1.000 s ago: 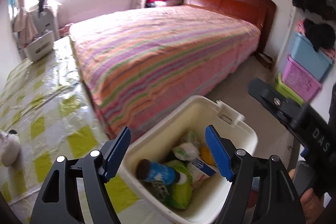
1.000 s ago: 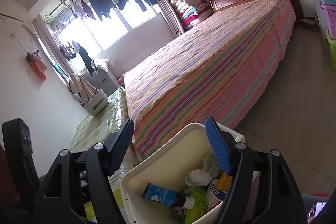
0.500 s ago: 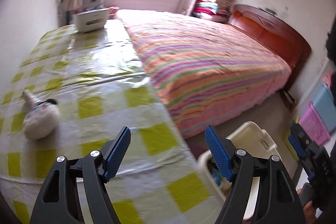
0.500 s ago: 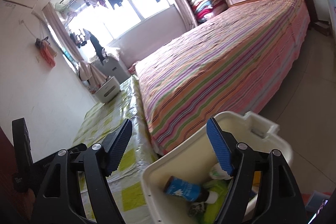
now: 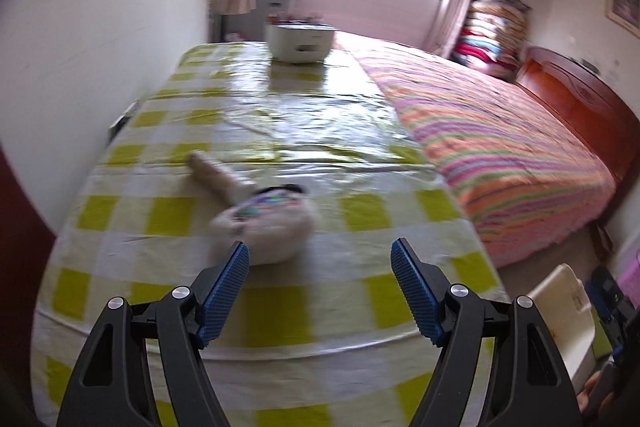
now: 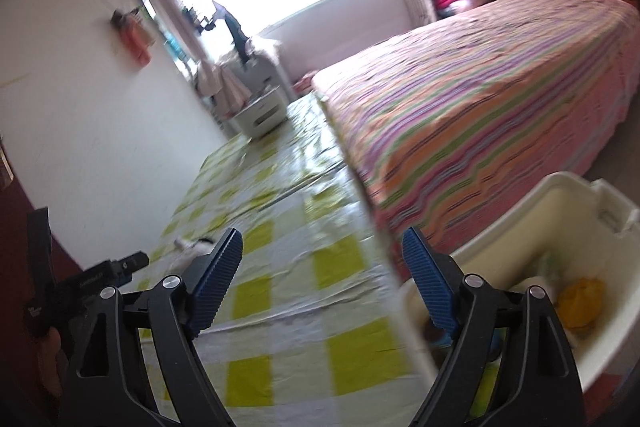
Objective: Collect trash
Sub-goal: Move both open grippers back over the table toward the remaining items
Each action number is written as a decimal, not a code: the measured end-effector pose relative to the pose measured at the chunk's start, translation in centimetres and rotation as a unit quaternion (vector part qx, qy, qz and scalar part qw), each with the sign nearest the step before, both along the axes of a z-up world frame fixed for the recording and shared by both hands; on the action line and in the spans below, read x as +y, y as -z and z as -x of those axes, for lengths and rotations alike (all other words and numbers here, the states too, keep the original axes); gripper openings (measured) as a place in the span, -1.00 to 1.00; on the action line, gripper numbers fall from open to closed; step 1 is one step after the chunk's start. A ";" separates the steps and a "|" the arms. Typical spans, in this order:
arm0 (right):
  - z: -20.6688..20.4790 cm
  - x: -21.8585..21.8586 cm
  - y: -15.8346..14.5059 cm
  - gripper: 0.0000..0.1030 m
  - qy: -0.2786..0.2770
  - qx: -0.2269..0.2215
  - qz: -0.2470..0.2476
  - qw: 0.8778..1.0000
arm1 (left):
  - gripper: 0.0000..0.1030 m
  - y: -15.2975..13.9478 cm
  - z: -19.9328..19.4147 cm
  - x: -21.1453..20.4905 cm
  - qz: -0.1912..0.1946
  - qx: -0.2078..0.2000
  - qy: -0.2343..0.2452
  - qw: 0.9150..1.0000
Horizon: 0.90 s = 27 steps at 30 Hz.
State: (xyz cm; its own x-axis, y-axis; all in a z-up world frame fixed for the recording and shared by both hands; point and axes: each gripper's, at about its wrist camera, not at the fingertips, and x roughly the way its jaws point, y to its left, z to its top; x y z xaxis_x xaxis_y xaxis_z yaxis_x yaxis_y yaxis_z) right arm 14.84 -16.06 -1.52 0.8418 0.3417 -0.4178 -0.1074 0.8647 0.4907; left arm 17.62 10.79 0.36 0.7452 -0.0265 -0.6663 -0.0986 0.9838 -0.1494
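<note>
On the checked table [image 5: 360, 223], at 11 o'clock of the left gripper [image 5: 320, 287], jaws wide and empty, lies blurred whitish trash [image 5: 260, 227]; centre it before closing. Right gripper [image 6: 322, 283] also open, empty; bin [image 6: 560, 227] at its 3 o'clock. A second ago both grippers pointed into the bin; the left has swung tableward.

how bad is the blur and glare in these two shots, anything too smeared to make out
Left wrist view: the window is blown out white, the round white fluffy item on the yellow-checked plastic tablecloth is motion-smeared, and the open left gripper stays sharp. Right wrist view: the whole room streaks, the white plastic bin has soft contents, and the open right gripper is crisp.
</note>
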 end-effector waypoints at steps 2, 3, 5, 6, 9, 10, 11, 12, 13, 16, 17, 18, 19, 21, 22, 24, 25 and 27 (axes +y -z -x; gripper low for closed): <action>-0.4 2.0 0.3 0.57 -0.020 0.007 0.003 1.000 | 0.39 0.1 0.5 1.9 0.005 0.001 -0.017 1.000; -0.7 3.2 0.5 0.58 -0.032 0.011 0.004 0.999 | 0.39 0.2 0.6 2.6 0.005 0.002 -0.022 1.000; -1.2 4.9 0.8 0.57 -0.048 0.018 0.009 0.999 | 0.39 0.4 0.8 4.0 -0.004 0.004 -0.037 0.999; -1.4 5.7 0.9 0.57 -0.058 0.021 0.012 0.998 | 0.39 0.6 0.9 4.6 -0.009 0.005 -0.042 0.999; -2.2 7.8 0.8 0.58 -0.081 0.028 0.017 0.996 | 0.39 0.8 1.4 6.3 -0.017 0.008 -0.056 0.998; -2.6 8.4 0.7 0.58 -0.089 0.030 0.018 0.995 | 0.39 0.8 1.6 6.8 -0.016 0.009 -0.059 0.998; -2.9 9.0 0.6 0.58 -0.097 0.031 0.021 0.995 | 0.39 0.9 1.7 7.4 -0.016 0.011 -0.064 0.998; -3.4 9.8 0.4 0.58 -0.109 0.032 0.027 0.993 | 0.39 1.0 1.8 7.8 -0.015 0.012 -0.068 0.998; -3.7 10.6 0.3 0.58 -0.117 0.033 0.031 0.992 | 0.39 1.1 2.0 8.4 -0.016 0.013 -0.074 0.997; -4.5 12.8 0.2 0.58 -0.137 0.037 0.044 0.989 | 0.39 1.3 2.3 9.7 -0.016 0.016 -0.088 0.996; -4.7 13.1 0.3 0.58 -0.144 0.041 0.044 0.988 | 0.39 1.4 2.4 10.1 -0.015 0.017 -0.094 0.995; -5.2 13.6 0.5 0.58 -0.151 0.046 0.042 0.987 | 0.39 1.5 2.5 10.5 -0.015 0.017 -0.096 0.995; -5.6 14.1 0.6 0.58 -0.156 0.051 0.041 0.985 | 0.39 1.6 2.7 10.9 -0.015 0.019 -0.100 0.995; -6.4 15.1 0.7 0.58 -0.163 0.056 0.051 0.984 | 0.39 1.8 2.7 11.4 -0.017 0.023 -0.103 0.994; -6.7 15.5 0.7 0.58 -0.168 0.057 0.058 0.982 | 0.39 2.0 2.8 11.8 -0.018 0.025 -0.106 0.994; -7.2 16.2 0.9 0.59 -0.176 0.060 0.067 0.980 | 0.39 2.1 2.7 12.3 -0.014 0.029 -0.111 0.993; -7.5 16.7 1.1 0.59 -0.183 0.063 0.069 0.979 | 0.39 2.2 2.8 12.6 -0.011 0.031 -0.114 0.993; -8.3 17.7 1.5 0.59 -0.195 0.073 0.069 0.976 | 0.39 2.3 2.8 13.1 -0.008 0.034 -0.118 0.992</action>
State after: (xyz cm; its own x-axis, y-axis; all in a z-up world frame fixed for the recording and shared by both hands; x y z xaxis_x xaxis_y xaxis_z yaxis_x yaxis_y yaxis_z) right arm 23.16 1.64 -3.06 0.5879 0.5555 -0.5880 -0.3792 0.8314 0.4062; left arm 14.87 23.85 -1.94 0.6822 0.1544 -0.7146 -0.3368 0.9339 -0.1197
